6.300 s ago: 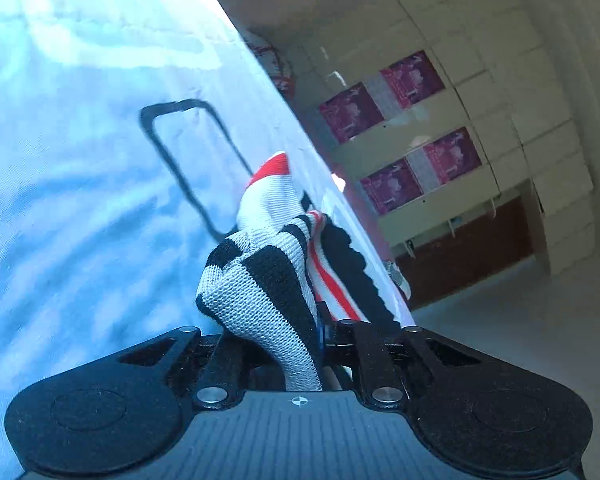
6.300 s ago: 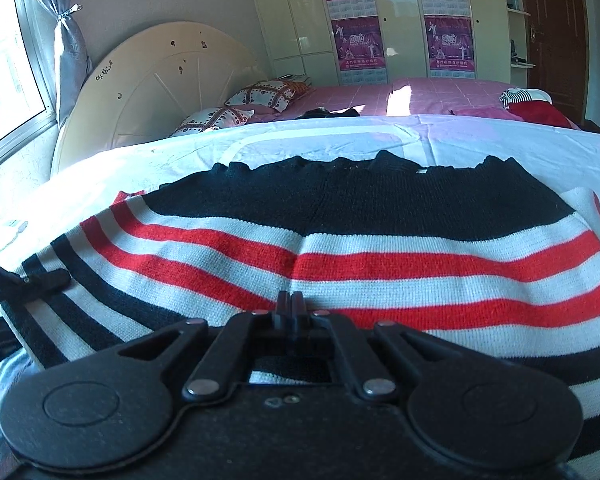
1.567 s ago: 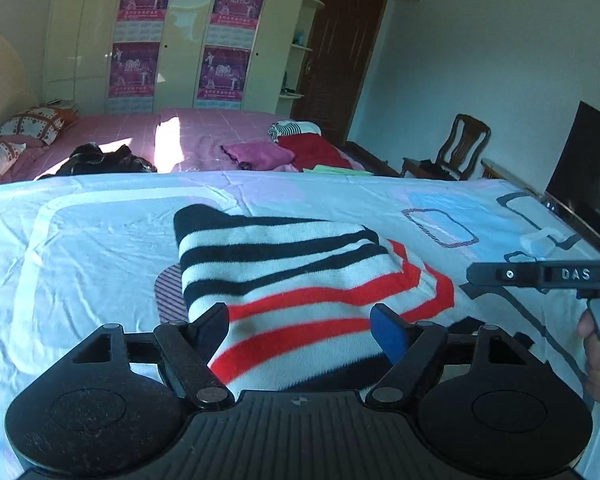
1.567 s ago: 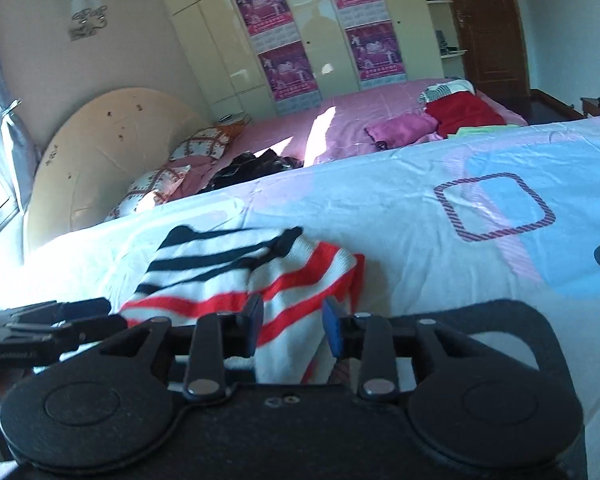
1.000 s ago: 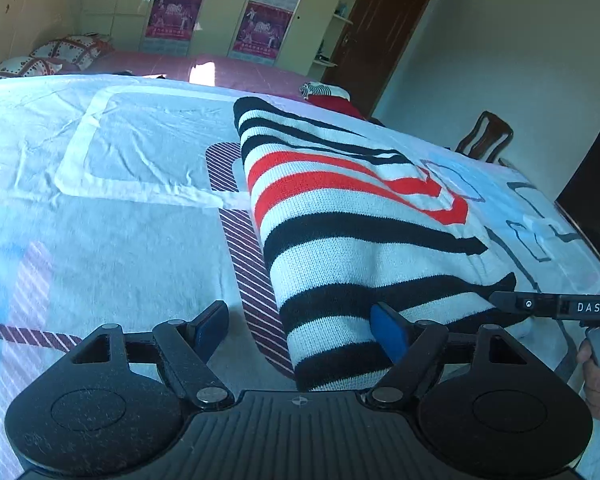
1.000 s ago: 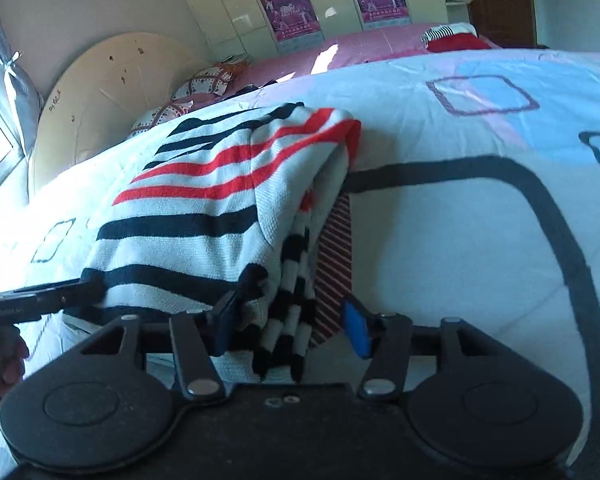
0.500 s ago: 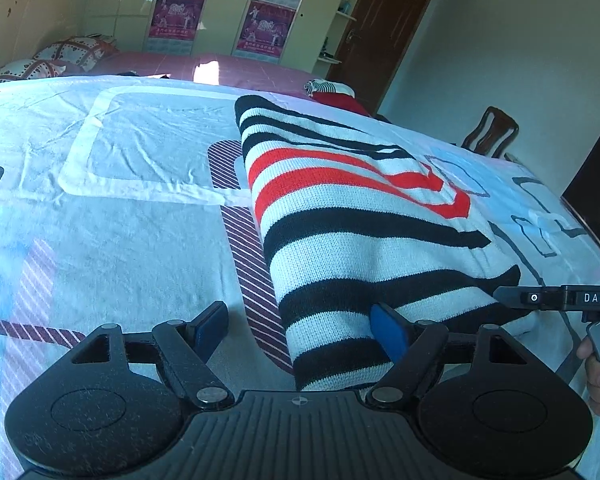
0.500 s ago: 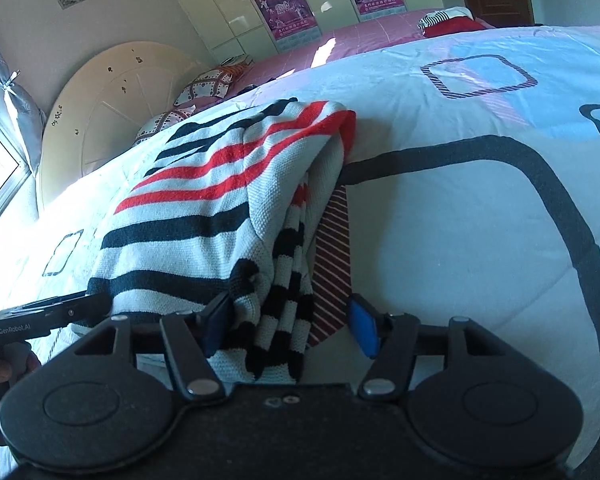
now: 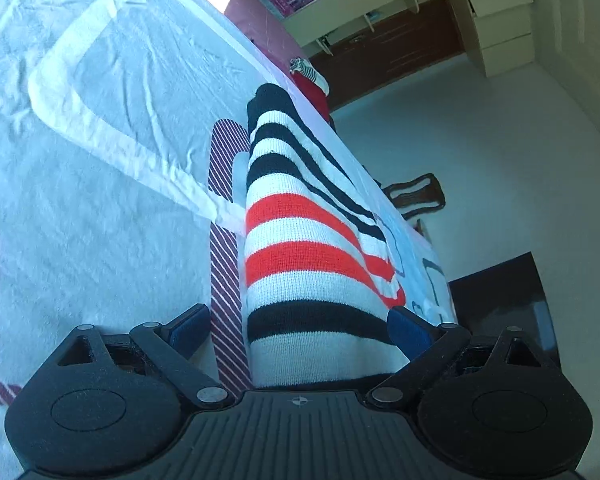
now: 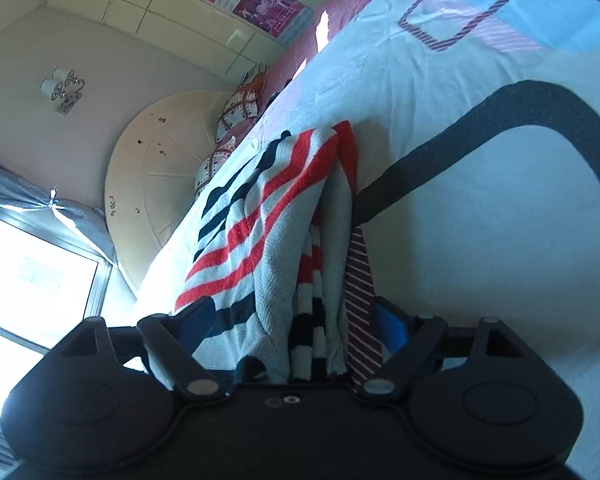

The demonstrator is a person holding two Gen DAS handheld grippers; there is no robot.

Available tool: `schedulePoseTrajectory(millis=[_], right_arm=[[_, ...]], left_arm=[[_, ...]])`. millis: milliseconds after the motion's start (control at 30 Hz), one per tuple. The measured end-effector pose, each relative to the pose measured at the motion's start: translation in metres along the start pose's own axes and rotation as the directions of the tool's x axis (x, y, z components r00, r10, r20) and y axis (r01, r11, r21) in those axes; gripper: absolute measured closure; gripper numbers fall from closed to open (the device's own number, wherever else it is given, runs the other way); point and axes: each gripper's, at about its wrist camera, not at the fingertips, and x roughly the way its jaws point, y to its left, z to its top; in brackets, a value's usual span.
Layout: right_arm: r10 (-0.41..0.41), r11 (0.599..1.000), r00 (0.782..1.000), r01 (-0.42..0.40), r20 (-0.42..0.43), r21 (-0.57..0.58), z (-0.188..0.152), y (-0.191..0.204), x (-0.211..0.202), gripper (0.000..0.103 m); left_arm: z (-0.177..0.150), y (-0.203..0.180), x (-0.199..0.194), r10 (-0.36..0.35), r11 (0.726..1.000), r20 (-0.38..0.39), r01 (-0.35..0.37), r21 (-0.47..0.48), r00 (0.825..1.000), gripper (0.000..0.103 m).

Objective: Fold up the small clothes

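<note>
Item: striped knit sweater [image 9: 300,264], folded, lying on the patterned bedsheet [image 9: 100,184], its near edge between both sets of jaws.

Left gripper [image 9: 296,330]: jaws were opening, wide about the sweater's near left corner, pads apparently not pressing.

Right gripper [image 10: 296,320]: jaws were opening around the layered right edge, cloth between them.

Handling note: you did best to take every layer at once and grip both corners evenly.

Pose: both grippers were rolled hard over and pointed somewhat downward.
</note>
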Motion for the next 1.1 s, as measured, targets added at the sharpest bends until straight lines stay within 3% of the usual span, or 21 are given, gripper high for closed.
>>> schedulePoseTrajectory(millis=[200,500,600,733,833,867,933,1100], right_arm=[[0.015,0.998,0.998,-0.020,-0.066,-0.066,0.015,0.005,0.018,0.021],[0.058,0.988,0.991,-0.074,-0.121,-0.136,0.027,0.016,0.040,0.022],[0.059,0.986,0.990,-0.077,-0.124,-0.151,0.029,0.020,0.041,0.023],[0.033,0.982,0.992,-0.056,-0.125,-0.179,0.028,0.016,0.034,0.036],[-0.016,0.975,0.993,-0.010,-0.114,-0.221,0.026,0.022,0.038,0.052],[-0.032,0.969,0.993,0.004,-0.110,-0.245,0.024,0.024,0.039,0.056],[-0.037,0.967,0.994,0.010,-0.103,-0.254,0.023,0.025,0.036,0.061],[-0.015,0.960,0.998,-0.005,-0.069,-0.281,0.016,0.038,0.015,0.068]], left_arm=[[0.014,-0.015,0.037,-0.025,0.997,-0.104,0.032,0.072,0.994,0.013],[0.028,-0.017,0.062,-0.057,0.993,-0.115,0.067,0.092,0.992,0.017],[0.028,-0.015,0.064,-0.045,0.995,-0.101,0.053,0.080,0.994,0.025],[0.024,-0.013,0.062,-0.033,0.995,-0.085,0.041,0.092,0.996,0.028],[0.022,-0.019,0.067,-0.013,0.994,-0.057,0.019,0.105,0.998,0.030],[0.021,-0.019,0.069,-0.011,0.995,-0.048,0.016,0.100,0.999,0.033],[0.019,-0.018,0.073,-0.022,0.998,-0.028,0.024,0.063,0.999,0.049],[0.011,-0.046,0.063,-0.055,0.992,0.020,0.052,0.112,0.998,0.056]])
